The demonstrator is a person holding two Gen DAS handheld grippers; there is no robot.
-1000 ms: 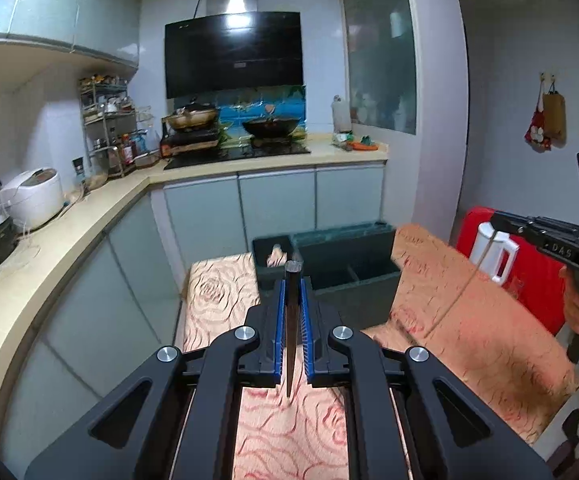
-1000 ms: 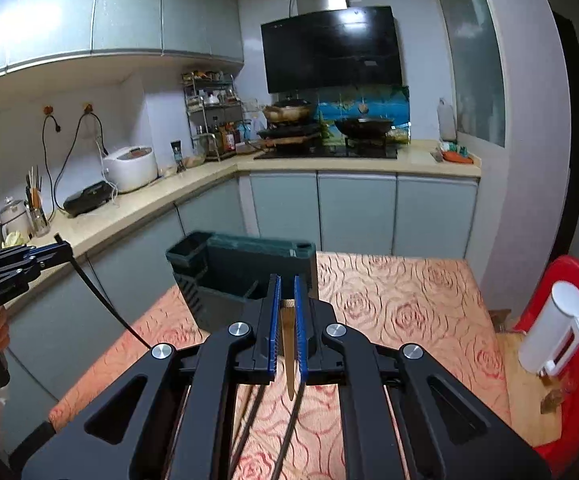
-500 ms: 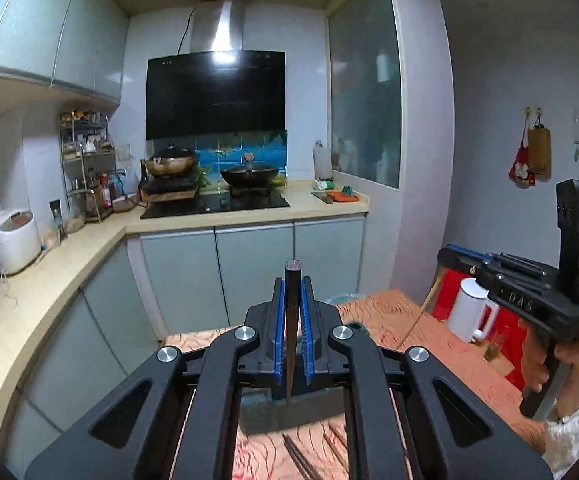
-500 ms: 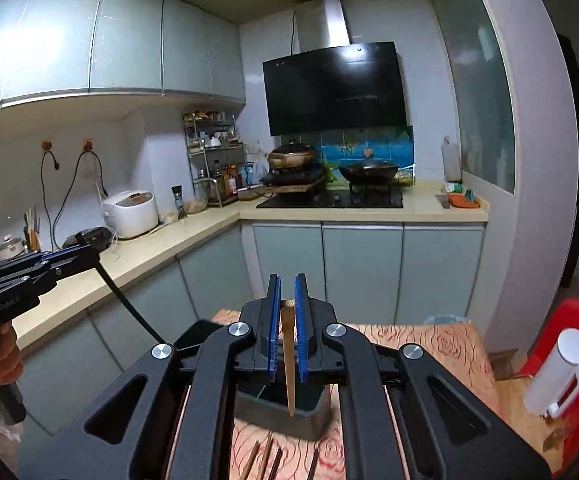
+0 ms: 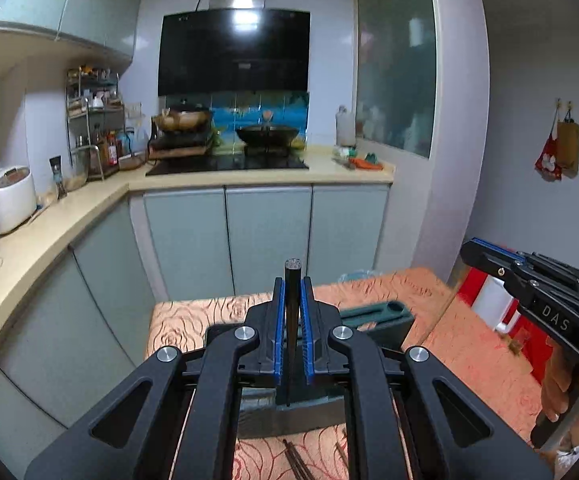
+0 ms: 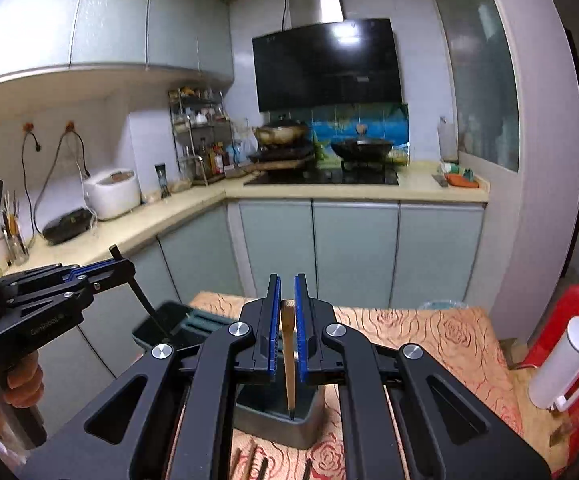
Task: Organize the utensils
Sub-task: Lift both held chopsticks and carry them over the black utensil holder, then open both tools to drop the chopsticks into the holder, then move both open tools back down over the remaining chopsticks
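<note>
My left gripper (image 5: pixel 292 292) is shut on a black chopstick (image 5: pixel 290 344) held upright, its tip over the dark green utensil holder (image 5: pixel 385 318) on the table. My right gripper (image 6: pixel 286 292) is shut on a wooden chopstick (image 6: pixel 288 360), held upright with its lower tip over the same holder (image 6: pixel 169 320). The left gripper shows in the right wrist view (image 6: pixel 101 272) with its black chopstick slanting down into the holder. The right gripper shows at the right of the left wrist view (image 5: pixel 489 250). More chopsticks (image 6: pixel 257 462) lie on the cloth in front of the holder.
The table has a rose-patterned cloth (image 6: pixel 441 336). A red chair (image 6: pixel 577 320) with a white dispenser (image 6: pixel 565 364) stands to the right. Kitchen counter (image 5: pixel 49 216) and cabinets (image 5: pixel 265 236) lie behind and left, with a rice cooker (image 5: pixel 5 196) and stove pans (image 5: pixel 267 134).
Both grippers rose and tilted up, then settled lower over the holder. The holder moved from far in front to just under the fingers. Both stayed shut on their chopsticks.
</note>
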